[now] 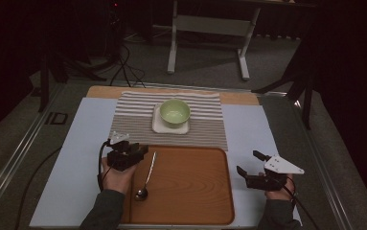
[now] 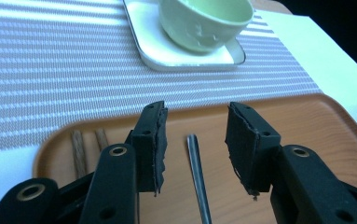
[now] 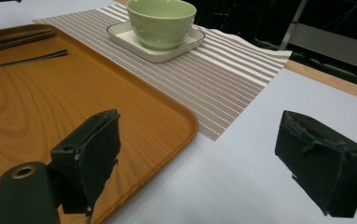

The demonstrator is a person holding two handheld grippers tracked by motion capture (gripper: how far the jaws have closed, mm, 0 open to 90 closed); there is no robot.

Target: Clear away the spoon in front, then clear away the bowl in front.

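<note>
On the wooden tray (image 1: 190, 191), near its left edge, the spoon (image 1: 147, 175) lies flat, and we hold the left gripper (image 2: 195, 140) above its handle with the jaws apart on both sides, not yet closed. We judge the grasp is starting: next, lower and close. The right gripper (image 1: 251, 165) waits wide open beside the tray.

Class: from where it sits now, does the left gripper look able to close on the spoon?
Probably yes. The left gripper is open with the spoon handle lying between its jaws on the tray, nothing blocking.
</note>
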